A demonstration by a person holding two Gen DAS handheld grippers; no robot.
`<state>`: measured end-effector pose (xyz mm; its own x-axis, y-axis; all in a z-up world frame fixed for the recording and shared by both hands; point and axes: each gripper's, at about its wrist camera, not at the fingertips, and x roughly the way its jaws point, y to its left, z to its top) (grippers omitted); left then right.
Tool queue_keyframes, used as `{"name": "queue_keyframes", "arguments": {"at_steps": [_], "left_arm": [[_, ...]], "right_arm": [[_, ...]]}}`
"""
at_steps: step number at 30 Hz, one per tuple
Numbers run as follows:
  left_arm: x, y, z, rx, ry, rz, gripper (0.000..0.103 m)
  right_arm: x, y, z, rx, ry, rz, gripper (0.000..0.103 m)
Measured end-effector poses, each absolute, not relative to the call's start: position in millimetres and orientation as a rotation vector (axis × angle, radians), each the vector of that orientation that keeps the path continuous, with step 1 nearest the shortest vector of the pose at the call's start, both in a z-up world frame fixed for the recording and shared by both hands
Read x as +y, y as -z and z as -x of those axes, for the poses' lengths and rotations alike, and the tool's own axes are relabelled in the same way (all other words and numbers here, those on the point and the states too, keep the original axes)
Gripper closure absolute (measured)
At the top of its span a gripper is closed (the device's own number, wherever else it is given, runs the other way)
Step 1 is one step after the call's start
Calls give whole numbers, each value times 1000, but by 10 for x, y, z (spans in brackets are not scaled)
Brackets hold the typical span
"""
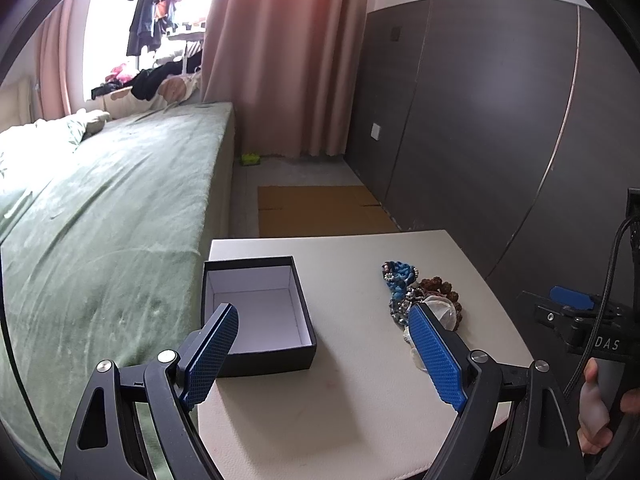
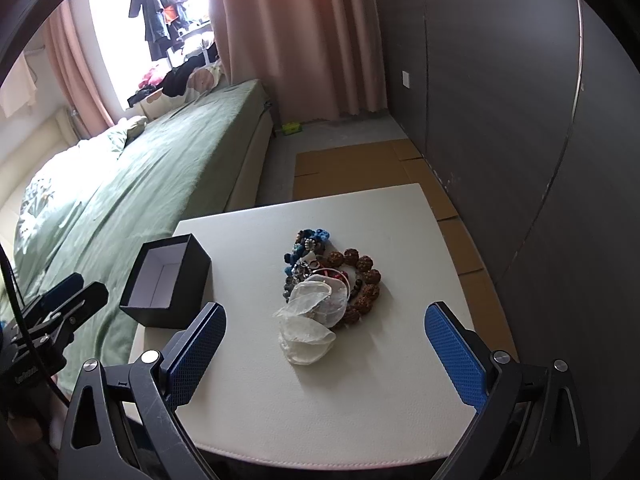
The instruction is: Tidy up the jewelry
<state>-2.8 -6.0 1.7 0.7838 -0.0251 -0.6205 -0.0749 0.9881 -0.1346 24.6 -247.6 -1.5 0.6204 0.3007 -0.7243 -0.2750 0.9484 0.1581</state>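
Observation:
An open black box [image 1: 256, 312] with a white inside stands empty on the left of the white table [image 1: 344, 400]; it also shows in the right wrist view [image 2: 166, 280]. A heap of jewelry lies on the table: a blue beaded piece [image 2: 306, 246], a brown bead bracelet [image 2: 366, 280] and clear plastic pouches [image 2: 316, 316]. The heap shows in the left wrist view [image 1: 416, 292] too. My left gripper [image 1: 324, 312] is open and empty between box and heap. My right gripper [image 2: 326, 322] is open and empty above the table's near side, jaws either side of the pouches.
A bed with a green cover [image 1: 100, 208] runs along the table's left side. A dark panelled wall [image 1: 500, 120] is at the right. Flat cardboard [image 2: 360, 168] lies on the floor beyond the table. Pink curtains [image 1: 288, 52] hang at the back.

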Motion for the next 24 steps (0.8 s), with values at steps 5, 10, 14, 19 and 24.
{"name": "queue_keyframes", "arguments": {"at_steps": [5,10,14,19,24], "left_arm": [[-56,-23,35,667,-27,156,16],[-58,-24,33,668,-28,154,16],[-53,-26,25,664,-29,160,16],[-71,-17,-45,664,-27,176,16],[-131,12,-155,669,-13,192,16]], "right_arm": [[-2486,13,-251,839,-332,-34,2],[-2486,18,-249,838,-332,-40,2],[-2481,16,-243,838,-332,-42,2],[-2507,13,-264,838,-332,-58,2],[-2568,17,-329,843,-327,-90,3]]}}
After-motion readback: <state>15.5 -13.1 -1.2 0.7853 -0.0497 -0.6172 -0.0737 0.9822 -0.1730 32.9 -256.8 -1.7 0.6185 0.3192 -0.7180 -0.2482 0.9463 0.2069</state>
